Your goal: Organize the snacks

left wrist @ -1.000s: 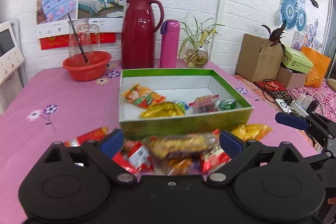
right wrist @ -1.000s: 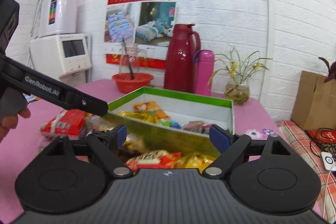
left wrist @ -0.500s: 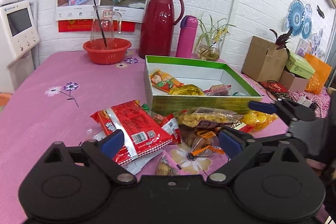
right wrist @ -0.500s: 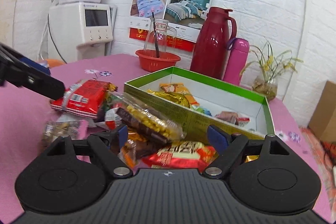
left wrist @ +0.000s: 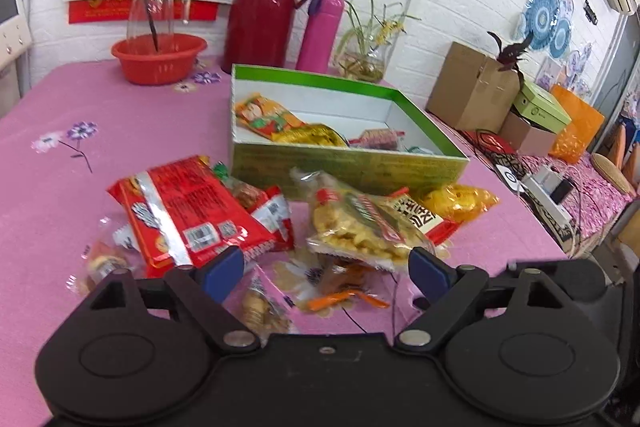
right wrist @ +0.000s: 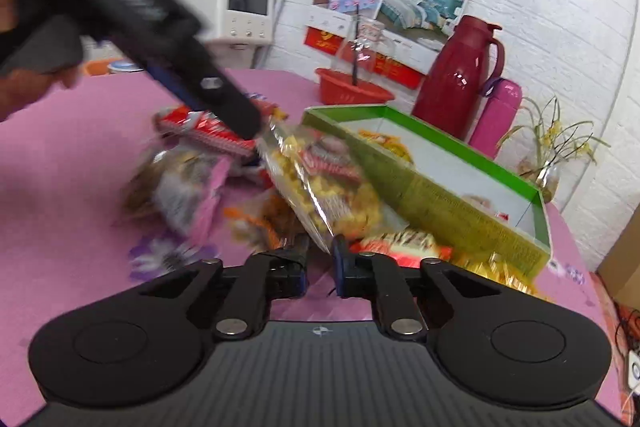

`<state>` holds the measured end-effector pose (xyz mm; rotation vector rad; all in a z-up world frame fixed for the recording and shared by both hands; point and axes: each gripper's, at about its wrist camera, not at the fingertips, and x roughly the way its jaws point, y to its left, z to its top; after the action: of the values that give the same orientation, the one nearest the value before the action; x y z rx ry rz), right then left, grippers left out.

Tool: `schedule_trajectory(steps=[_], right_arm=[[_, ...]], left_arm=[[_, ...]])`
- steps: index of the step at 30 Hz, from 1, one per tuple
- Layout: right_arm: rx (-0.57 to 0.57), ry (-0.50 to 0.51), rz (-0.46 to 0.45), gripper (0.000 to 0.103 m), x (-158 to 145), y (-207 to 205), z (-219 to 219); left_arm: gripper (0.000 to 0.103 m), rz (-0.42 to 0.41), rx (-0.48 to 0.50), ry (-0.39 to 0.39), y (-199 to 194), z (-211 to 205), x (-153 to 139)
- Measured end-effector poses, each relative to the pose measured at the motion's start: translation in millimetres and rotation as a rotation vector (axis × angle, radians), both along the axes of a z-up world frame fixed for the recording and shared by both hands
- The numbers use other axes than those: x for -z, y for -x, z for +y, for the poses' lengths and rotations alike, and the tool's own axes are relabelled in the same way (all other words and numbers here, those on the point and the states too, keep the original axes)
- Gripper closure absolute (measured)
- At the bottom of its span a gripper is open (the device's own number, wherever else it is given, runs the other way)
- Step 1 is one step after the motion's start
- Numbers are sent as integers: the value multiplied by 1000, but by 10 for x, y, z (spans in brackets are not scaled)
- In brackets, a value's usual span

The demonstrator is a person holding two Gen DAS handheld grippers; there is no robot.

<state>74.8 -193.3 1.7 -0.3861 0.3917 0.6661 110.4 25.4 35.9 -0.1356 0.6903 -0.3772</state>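
Several snack packets are lying heaped on the worktop [left wrist: 60, 107] before the green box [left wrist: 344, 167], left tongs [left wrist: 326, 271] hanging spread while right tongs [right wrist: 320, 259] are seemingly pinching the light, crinkly clear corn-puff bag [right wrist: 316, 179] by its corner seam.

Bright even light; fisheye-bent edges; right wrist view motion-blurred, left sharper.

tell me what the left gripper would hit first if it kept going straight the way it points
Probably the small clear-wrapped snack lying on the pink tablecloth between the left gripper's open jaws; the orange-wrapped snack lies close beside it, so depth leaves some doubt.
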Motion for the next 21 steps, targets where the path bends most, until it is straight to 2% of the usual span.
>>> schedule_trajectory(steps=[2,3,4,5,7,9,12,16,18,20,21], right_arm=[[-10,-1,37,90,44,136,-55],[-10,-8,53,86,57,180,-87],[-12,-28,78,65,56,199,-129],[-3,-58,105,39,34,186,-164],[30,-140,142,3,-43,118,-245],[52,-216,140,3,-135,32,-297],[83,-244,105,3,-221,-105,-253],[103,-339,159,3,-260,-372,-202],[94,-335,156,3,-273,-491,-136],[82,-288,160,1,-265,-572,-61],[70,-270,163,0,-252,-601,-32]], left_arm=[[1,16,26,3,13,-45,42],[1,20,34,2,16,-64,54],[1,23,42,-1,9,-84,56],[1,22,42,-2,-7,-95,46],[1,13,26,16,-62,-84,-15],[0,11,18,47,-142,-58,-87],[0,44,26,74,-321,-63,-122],[2,118,20,106,-598,-85,-42],[7,142,17,107,-709,-97,9],[25,167,15,96,-809,-102,69],[27,179,16,92,-852,-105,106]])
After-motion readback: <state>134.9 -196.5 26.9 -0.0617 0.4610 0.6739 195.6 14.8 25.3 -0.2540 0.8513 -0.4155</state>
